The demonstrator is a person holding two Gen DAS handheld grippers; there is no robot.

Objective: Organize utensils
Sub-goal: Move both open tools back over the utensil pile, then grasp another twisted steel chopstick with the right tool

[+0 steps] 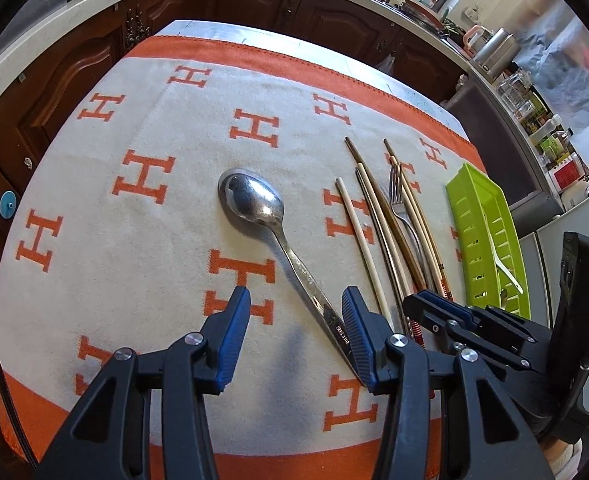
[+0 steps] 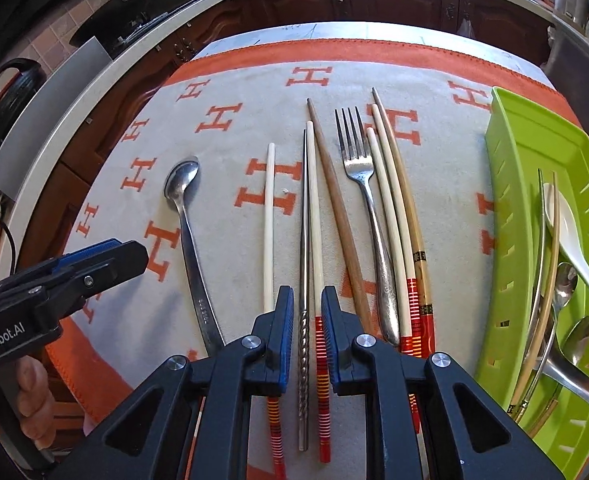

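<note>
A large metal spoon (image 1: 254,204) lies on the H-patterned cloth, and its handle runs between the jaws of my left gripper (image 1: 296,316). That gripper is open; the handle sits close to the right pad and neither pad presses on it. In the right wrist view my right gripper (image 2: 308,308) is shut on a twisted steel chopstick (image 2: 304,220) and the cream chopstick (image 2: 314,208) beside it, both still flat on the cloth. A fork (image 2: 358,164) and several more chopsticks lie just to the right. The green tray (image 2: 506,160) at the far right holds spoons and chopsticks.
The cloth covers a table with dark wooden cabinets and a pale counter behind it. My left gripper (image 2: 134,256) shows at the left edge of the right wrist view, with a hand (image 2: 30,392) below it. A single cream chopstick (image 2: 269,200) lies between the spoon and the gripped pair.
</note>
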